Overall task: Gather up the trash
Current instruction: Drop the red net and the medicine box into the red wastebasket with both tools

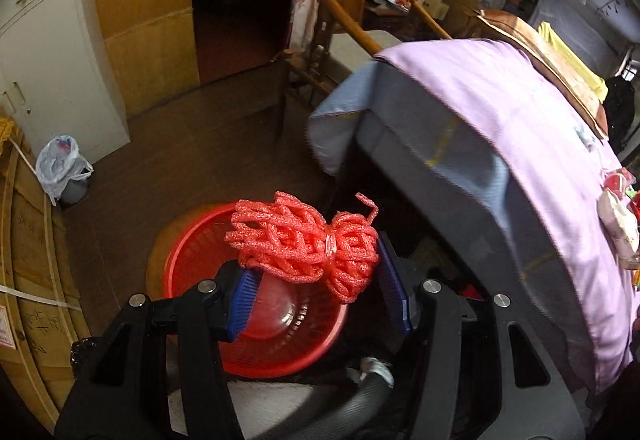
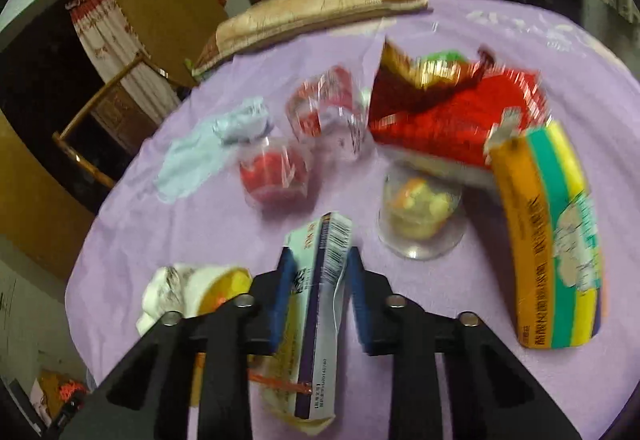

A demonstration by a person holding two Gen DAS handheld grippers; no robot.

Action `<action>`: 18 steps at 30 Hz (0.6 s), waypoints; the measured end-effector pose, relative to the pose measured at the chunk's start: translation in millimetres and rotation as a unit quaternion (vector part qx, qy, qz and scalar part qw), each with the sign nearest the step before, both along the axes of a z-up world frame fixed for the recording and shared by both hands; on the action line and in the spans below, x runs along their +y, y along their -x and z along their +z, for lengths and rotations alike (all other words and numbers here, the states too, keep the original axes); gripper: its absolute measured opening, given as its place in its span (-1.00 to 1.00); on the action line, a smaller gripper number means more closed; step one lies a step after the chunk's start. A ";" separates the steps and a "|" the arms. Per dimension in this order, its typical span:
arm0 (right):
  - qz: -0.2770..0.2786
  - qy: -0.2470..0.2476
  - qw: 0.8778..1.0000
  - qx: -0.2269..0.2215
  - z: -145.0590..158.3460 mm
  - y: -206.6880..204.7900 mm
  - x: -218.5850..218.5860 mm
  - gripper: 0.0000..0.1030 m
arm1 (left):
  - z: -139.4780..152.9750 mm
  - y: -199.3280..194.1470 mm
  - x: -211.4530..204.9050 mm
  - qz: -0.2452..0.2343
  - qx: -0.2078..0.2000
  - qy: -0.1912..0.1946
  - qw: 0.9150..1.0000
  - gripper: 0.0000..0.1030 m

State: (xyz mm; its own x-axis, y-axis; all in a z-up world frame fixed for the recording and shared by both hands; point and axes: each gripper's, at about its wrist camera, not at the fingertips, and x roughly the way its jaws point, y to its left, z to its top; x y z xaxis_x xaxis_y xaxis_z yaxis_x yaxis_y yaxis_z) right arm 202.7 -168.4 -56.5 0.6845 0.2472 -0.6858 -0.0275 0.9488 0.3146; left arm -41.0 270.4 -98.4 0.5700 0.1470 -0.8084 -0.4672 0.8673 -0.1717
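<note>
Foam net held over the red basket; small carton between the other jaws

The left hand-held gripper (image 1: pixel 316 290) grips a bundle of red foam fruit netting (image 1: pixel 304 242) between its blue pads, right above the red plastic basket (image 1: pixel 280 336) on the floor, just beside the table draped in a lilac cloth (image 1: pixel 520 128). On that table the right hand-held gripper (image 2: pixel 318 292) has its jaws narrowed around a small medicine carton (image 2: pixel 320 304), which stands on edge between them; whether both pads press it I cannot tell. Farther off lie a clear cup (image 2: pixel 420 212), a red snack bag (image 2: pixel 452 116) and, at right, an orange box (image 2: pixel 552 240).
</note>
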 end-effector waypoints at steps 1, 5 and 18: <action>-0.019 0.019 0.999 -0.031 13.4 9.1 1.0 -0.50 | -2.6 1.8 5.3 0.004 -0.001 0.000 1.000 0.05; -0.063 0.095 0.985 -0.130 63.4 37.5 9.1 -0.50 | -14.1 2.7 21.2 0.011 0.002 0.018 1.000 0.05; 0.180 0.041 0.963 -0.195 112.2 89.8 152.2 -0.49 | -43.1 -3.0 37.4 0.036 0.057 0.003 0.998 0.49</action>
